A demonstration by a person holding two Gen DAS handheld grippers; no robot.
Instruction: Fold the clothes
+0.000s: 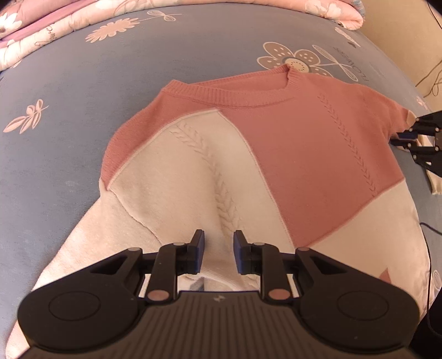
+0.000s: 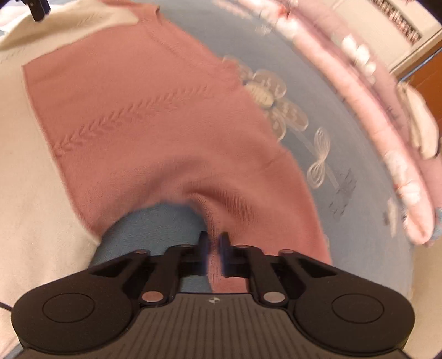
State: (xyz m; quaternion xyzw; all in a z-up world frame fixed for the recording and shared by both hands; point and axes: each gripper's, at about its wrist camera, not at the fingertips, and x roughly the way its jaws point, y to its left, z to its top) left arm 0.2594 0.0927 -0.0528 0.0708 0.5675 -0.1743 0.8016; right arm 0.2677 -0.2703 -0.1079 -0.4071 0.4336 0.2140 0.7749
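A pink and cream knit sweater (image 1: 304, 143) lies front up on a blue-grey flowered bed sheet (image 1: 69, 124), collar at the far side. My left gripper (image 1: 219, 243) is shut on a raised ridge of the cream lower part, near the hem. At the right edge, my right gripper (image 1: 414, 132) meets the pink sleeve end. In the right wrist view, which is blurred by motion, the right gripper (image 2: 214, 243) is shut on a pinched fold of the pink sleeve (image 2: 221, 215), and sheet shows beneath the lifted cloth. The left gripper (image 2: 38, 8) peeks in at the top left.
A rolled pink floral quilt (image 1: 41, 36) runs along the far side of the bed, and shows as a blurred band (image 2: 386, 132) on the right. A thin black cable (image 1: 428, 248) hangs past the bed's right edge. Bare sheet lies left of the sweater.
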